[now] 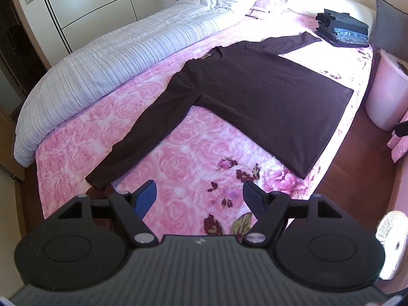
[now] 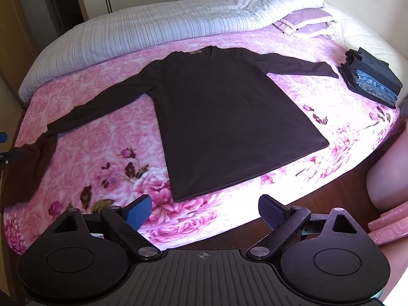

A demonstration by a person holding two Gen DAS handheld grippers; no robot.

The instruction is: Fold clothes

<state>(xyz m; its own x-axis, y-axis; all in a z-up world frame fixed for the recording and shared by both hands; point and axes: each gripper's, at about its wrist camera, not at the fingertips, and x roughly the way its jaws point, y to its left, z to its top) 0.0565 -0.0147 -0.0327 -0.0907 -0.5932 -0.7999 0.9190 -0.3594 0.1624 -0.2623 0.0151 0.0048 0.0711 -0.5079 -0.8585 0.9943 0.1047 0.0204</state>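
Observation:
A dark brown long-sleeved shirt (image 1: 257,102) lies flat and spread out on the pink rose-patterned bed cover (image 1: 193,148), collar toward the far side; it also shows in the right wrist view (image 2: 227,117). Its left sleeve reaches the bed's left edge and its cuff hangs over (image 2: 28,168). My left gripper (image 1: 199,193) is open and empty above the bed's near edge, just right of that cuff. My right gripper (image 2: 205,210) is open and empty just in front of the shirt's hem.
A stack of folded dark and blue clothes (image 2: 369,81) sits at the bed's right end. A rolled striped duvet (image 2: 158,30) and pillows (image 2: 303,23) lie along the far side. A pink bin (image 1: 385,91) stands on the wooden floor at right.

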